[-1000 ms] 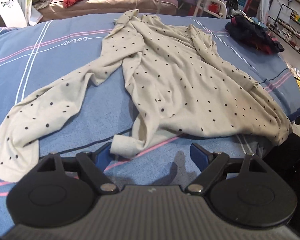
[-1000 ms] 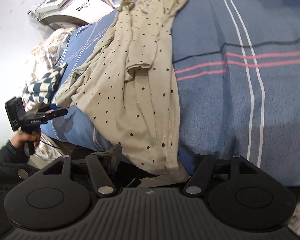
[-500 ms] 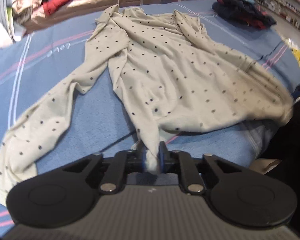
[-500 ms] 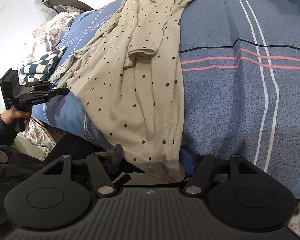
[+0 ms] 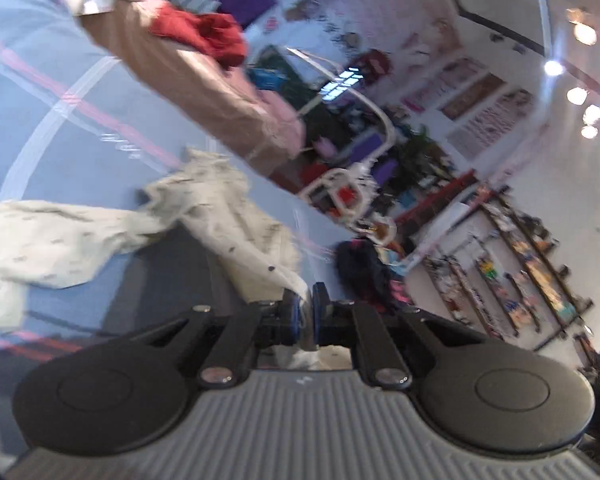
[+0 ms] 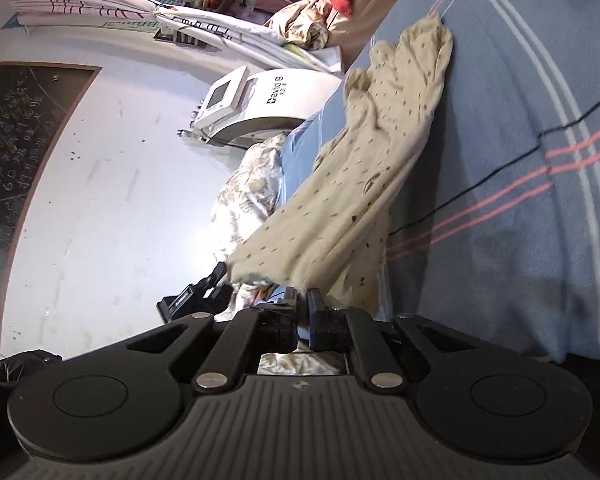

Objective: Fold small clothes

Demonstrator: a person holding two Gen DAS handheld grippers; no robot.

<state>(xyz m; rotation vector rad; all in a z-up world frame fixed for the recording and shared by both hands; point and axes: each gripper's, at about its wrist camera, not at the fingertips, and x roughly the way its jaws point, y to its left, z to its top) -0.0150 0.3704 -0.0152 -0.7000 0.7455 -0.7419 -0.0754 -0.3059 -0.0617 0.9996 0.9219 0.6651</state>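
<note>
- Hanging partly lifted off the blue striped bed (image 6: 520, 240), the beige polka-dot garment (image 6: 364, 184) stretches from both tools back to its far end, which lies on the bedcover.
- In the left wrist view, which is blurred, the garment (image 5: 228, 216) rises from the bed (image 5: 60, 128) in a taut fold to the tool.
- Left tool (image 5: 305, 312): clenched on a corner of the garment, the cloth pinched between its blue pads.
- Right tool (image 6: 302, 304): its jaws have just been closing and now grip the garment's near hem.
- Compared with 1 second ago, the garment no longer lies flat; both held edges are raised, and both views are tilted.
- Beyond the bed: a red cloth (image 5: 204, 36) on a brown cushion, a dark clothes pile (image 5: 360, 268), and a white machine (image 6: 260, 104) on the floor.
</note>
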